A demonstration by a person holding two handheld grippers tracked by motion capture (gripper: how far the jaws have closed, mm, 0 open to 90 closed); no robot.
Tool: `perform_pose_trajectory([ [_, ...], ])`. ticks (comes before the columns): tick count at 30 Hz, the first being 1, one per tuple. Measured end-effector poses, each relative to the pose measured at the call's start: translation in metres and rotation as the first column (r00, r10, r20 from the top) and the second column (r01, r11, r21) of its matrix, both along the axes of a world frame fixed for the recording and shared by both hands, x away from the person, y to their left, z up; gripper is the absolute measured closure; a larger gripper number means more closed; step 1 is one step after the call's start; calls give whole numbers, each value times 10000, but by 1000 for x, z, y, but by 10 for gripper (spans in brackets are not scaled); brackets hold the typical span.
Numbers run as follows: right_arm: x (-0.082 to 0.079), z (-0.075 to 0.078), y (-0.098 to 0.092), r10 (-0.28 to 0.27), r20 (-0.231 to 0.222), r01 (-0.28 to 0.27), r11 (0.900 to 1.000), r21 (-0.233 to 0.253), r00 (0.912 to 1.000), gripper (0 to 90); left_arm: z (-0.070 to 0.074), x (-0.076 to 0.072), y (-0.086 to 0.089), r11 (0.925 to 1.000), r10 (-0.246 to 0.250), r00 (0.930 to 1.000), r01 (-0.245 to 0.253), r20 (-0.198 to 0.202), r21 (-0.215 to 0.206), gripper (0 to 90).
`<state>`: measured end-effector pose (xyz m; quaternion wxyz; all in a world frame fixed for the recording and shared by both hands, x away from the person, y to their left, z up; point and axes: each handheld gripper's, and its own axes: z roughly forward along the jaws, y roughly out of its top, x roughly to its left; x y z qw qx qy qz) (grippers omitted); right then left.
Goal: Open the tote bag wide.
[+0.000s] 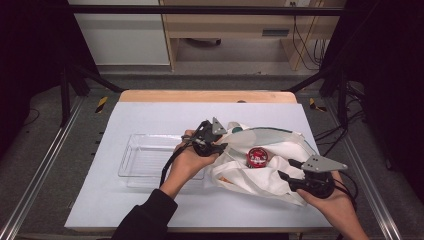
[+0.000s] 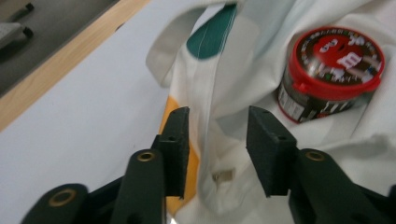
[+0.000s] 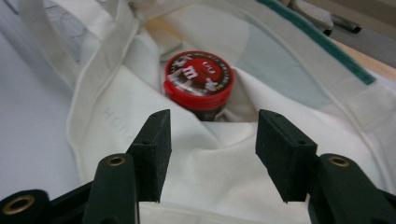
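- Left hand-held gripper (image 1: 216,145): centre of the high view, at the left edge of the bag (image 1: 260,167). In the left gripper view its jaws stand apart astride a fold of cloth, with nothing clamped between them.
- Right hand-held gripper (image 1: 290,169): lower right of the high view, at the bag's near right edge. In the right gripper view its jaws are also apart, poised above the white cloth and holding nothing.
- Bag: a white cloth tote with green and orange patches, crumpled on the desk (image 1: 150,115) at centre right of the high view.
- Tin (image 1: 257,157): a round, red-lidded tin lying tilted in the bag's open mouth, cloth bunched around its lower half. It shows at upper right of the left gripper view (image 2: 329,72) and at upper centre of the right gripper view (image 3: 200,81).
- Tray (image 1: 145,157): clear plastic, left of centre, just beside the bag.
- Risk: the cloth is slack, so a jaw closing on a single loose layer would probably let the mouth sag and cover the tin. Lifting one edge alone could roll the tilted tin deeper in or out onto the desk.
- Unclear: the tin's base is buried in folds; the lid print is blurred; the bag's handles are hard to trace; the tray's near side is behind the left hand (image 1: 189,161).
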<state>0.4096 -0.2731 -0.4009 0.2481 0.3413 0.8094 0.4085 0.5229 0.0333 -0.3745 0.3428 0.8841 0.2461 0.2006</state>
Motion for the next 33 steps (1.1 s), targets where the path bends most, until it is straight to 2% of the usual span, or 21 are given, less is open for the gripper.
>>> perform_pose_trajectory([
  [5, -10, -2, 7, 489, -116, -487, 9987, 122, 9987, 441, 10, 9, -17, 9997, -218, 9992, 220, 334, -48, 489],
  [11, -16, -9, 21, 1088, -358, -1085, 9940, 99, 9934, 421, 18, 20, -38, 9982, -583, 9969, 589, 533, -84, 457],
  [17, -23, -13, 34, 1643, -573, -1642, 9864, 70, 9847, 417, 12, 29, -52, 9977, -679, 9968, 677, 413, 58, 431],
  [19, -23, -15, 38, 1765, -630, -1765, 9843, 55, 9823, 418, 8, 30, -54, 9976, -644, 9974, 635, 324, 269, 441],
  [22, -21, -22, 46, 1860, -831, -1885, 9818, -227, 9790, 447, 2, 34, -55, 9975, -478, 9988, 474, 56, 520, 515],
  [25, -18, -28, 53, 1912, -991, -1967, 9792, -498, 9765, 495, 2, 36, -54, 9985, -239, 9997, 235, 78, 498, 627],
  [28, -16, -32, 57, 1945, -1072, -2023, 9770, -672, 9750, 627, 2, 39, -53, 9986, -86, 10000, 86, 1, 517, 734],
  [31, -14, -35, 60, 2171, -1256, -2263, 9719, -644, 9680, 791, 1, 41, -52, 9986, -33, 9999, 38, -95, 523, 822],
  [33, -16, -35, 63, 2353, -1376, -2468, 9663, -731, 9621, 870, 3, 41, -50, 9989, -3, 10000, 8, -94, 470, 842],
])
